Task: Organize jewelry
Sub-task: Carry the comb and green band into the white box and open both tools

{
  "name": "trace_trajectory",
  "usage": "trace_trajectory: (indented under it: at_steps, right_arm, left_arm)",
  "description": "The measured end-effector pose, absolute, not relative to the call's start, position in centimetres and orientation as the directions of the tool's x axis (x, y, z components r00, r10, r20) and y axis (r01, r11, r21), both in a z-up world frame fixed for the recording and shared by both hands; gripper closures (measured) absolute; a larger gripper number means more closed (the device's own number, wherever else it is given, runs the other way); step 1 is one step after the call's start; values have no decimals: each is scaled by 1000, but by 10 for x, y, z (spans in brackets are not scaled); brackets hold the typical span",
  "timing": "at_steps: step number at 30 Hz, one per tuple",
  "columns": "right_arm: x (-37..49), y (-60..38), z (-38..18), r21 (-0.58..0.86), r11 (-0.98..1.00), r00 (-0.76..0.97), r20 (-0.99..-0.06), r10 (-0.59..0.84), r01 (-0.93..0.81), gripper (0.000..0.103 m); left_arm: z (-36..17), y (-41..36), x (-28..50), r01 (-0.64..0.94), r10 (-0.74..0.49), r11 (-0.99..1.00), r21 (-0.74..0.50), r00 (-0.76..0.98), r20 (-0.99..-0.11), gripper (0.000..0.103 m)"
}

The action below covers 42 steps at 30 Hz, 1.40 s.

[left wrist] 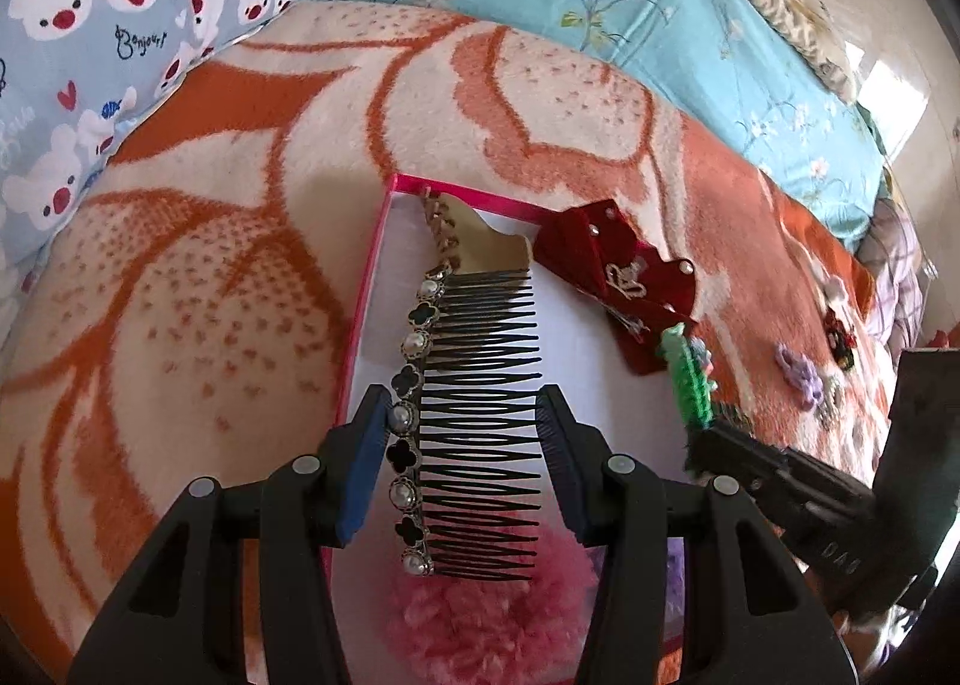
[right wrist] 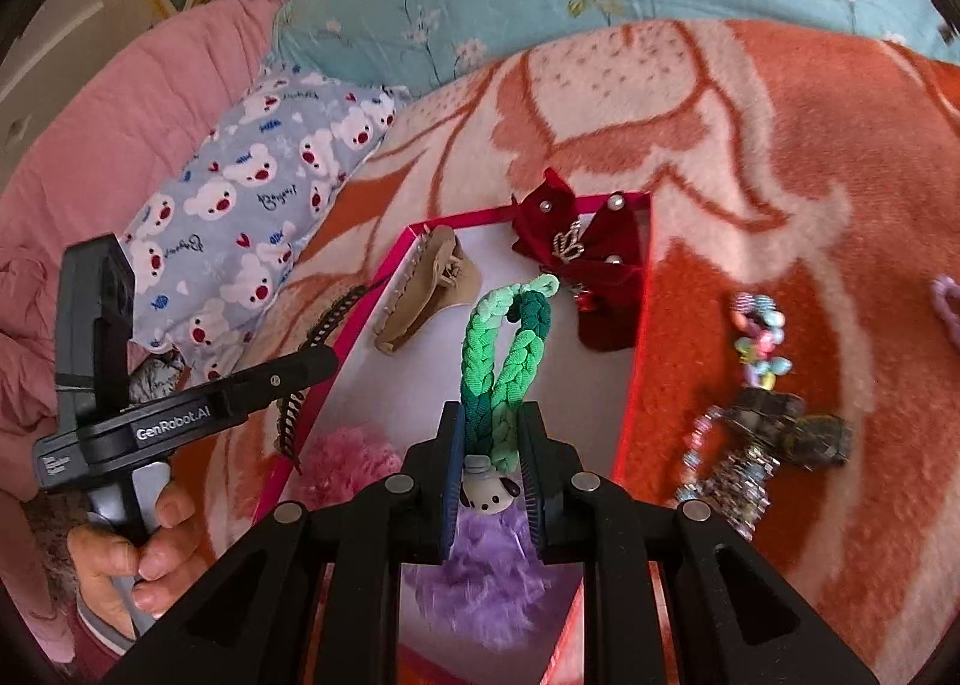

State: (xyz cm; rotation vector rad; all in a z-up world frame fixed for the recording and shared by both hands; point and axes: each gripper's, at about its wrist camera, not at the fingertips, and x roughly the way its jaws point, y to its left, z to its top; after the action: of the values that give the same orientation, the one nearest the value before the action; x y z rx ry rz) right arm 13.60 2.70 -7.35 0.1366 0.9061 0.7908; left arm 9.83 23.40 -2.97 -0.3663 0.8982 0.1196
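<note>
So we had the left tongs [left wrist: 465, 466] clamped across a black hair comb [left wrist: 474, 433], one pad on its pearl-and-clover trimmed spine and the other on the tips of the teeth. The comb hung over the left side of the pink-rimmed box [left wrist: 366, 295], stretching away from the tongs toward the far end, where a tan claw clip [left wrist: 486, 247] sat just past the comb's tip. A pink pom-pom [left wrist: 486, 613] lay in the box right under those tongs.

Our right tongs [right wrist: 492, 457] were squeezed shut on a green braided hair tie [right wrist: 504, 349], with its little white-and-black dog charm [right wrist: 486, 490] poking out between the pads. The loop of the tie stuck out ahead of the tongs, above the box's white floor. A purple pom-pom [right wrist: 480, 571] lay directly below those tongs.

Beyond the green tie, a dark red velvet bow [right wrist: 576, 247] lay over the box's far right corner, half draped on the rim. Off to the right of the right tongs, outside the box, a beaded pastel bracelet [right wrist: 759, 337] and some sparkly pieces we couldn't identify sat on the orange-and-cream blanket [right wrist: 780, 145].
</note>
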Motion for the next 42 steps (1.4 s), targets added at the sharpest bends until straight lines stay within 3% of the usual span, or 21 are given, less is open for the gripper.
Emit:
trace_trajectory:
  at_steps: [17,26,32,42]
  right_arm:
    - [159,56,-105,398,724,308,-712,631,-564,85]
    - [159,59,-103,396,721,303,-714,631,-569,79]
    - [159,54,-100,414,716,298,-707,642,-562,72]
    - [148,38,-87,433,706,315,-677,665,-560,71]
  left_arm:
    - [-54,241,113,-273,-25,931,-241,612,-790,54]
    - [-54,239,114,-270,-18,936,-227,607,-794,54]
    - [-53,236,114,-261,-30,938,-230,599,-800,44]
    - [-53,234,113,-258,-14,944,-205,590,-807,43]
